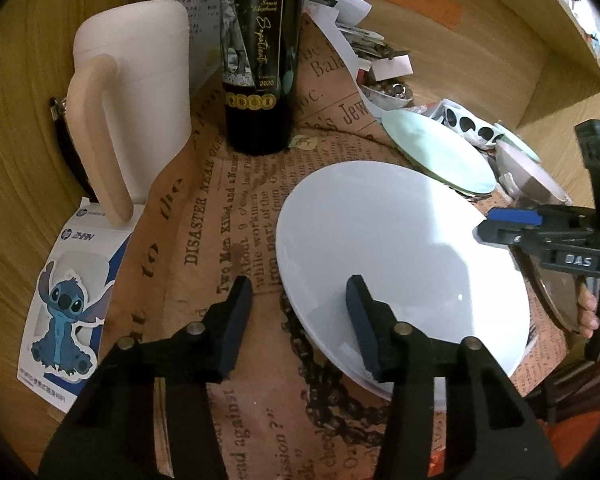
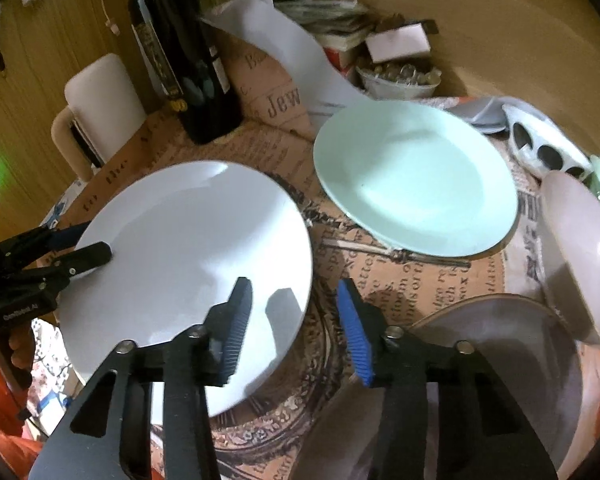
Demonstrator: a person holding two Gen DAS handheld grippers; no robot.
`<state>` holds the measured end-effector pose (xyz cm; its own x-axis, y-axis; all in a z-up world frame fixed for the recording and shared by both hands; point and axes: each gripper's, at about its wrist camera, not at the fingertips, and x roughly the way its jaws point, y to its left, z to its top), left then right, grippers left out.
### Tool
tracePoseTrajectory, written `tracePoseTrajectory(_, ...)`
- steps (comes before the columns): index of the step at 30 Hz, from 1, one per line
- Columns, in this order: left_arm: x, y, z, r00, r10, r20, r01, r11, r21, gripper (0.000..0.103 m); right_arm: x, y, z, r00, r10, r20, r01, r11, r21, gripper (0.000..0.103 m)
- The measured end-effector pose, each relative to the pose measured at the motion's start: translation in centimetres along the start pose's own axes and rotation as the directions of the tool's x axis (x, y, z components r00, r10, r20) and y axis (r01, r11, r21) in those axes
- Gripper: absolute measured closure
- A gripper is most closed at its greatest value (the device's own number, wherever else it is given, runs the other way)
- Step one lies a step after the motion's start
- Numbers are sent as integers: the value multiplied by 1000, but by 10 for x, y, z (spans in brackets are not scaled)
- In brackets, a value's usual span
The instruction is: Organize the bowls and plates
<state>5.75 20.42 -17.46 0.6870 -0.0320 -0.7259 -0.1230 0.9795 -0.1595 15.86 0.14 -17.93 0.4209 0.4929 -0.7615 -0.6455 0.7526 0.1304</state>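
Barely started: white plate at center, mint plate at 2 o'clock of it, bowls at 3 o'clock all unstacked, left gripper and right gripper straddling white plate's opposite rims, jaws parted, not clamped.

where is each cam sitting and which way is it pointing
Left wrist: on the left gripper, angled down over the white plate toward the bottle and jug; its own fingers straddle the plate's near rim, and the right gripper and some fingers of a hand show at right.
Right wrist: on the right gripper, angled down over the same plate toward the green plate; the left gripper shows at left.
Shared: white plate, green plate, bottle, jug, each other's gripper.
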Motion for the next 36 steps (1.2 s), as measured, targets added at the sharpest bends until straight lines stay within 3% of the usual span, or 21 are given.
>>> tracePoseTrajectory(6, 1, -1, -1, 999, -46, -16, 45, 999, -4, 63, 7, 5, 0, 999, 32, -33, -32, 999, -7, 74)
tracePoseTrajectory(12, 4, -8, -3, 995, -95, -30, 96, 995, 3, 64, 7, 6, -2, 999, 41, -27, -41, 999, 2, 71)
tracePoseTrajectory(27, -2, -16, 2, 999, -44, 1, 44, 999, -17, 67, -3, 6, -7, 1000, 14, 16, -15, 999, 32, 73)
tracePoseTrajectory(36, -17, -30, 12, 997, -33, 68, 32, 999, 14, 67, -28, 3, -9, 994, 3, 111, -10, 998, 59, 73)
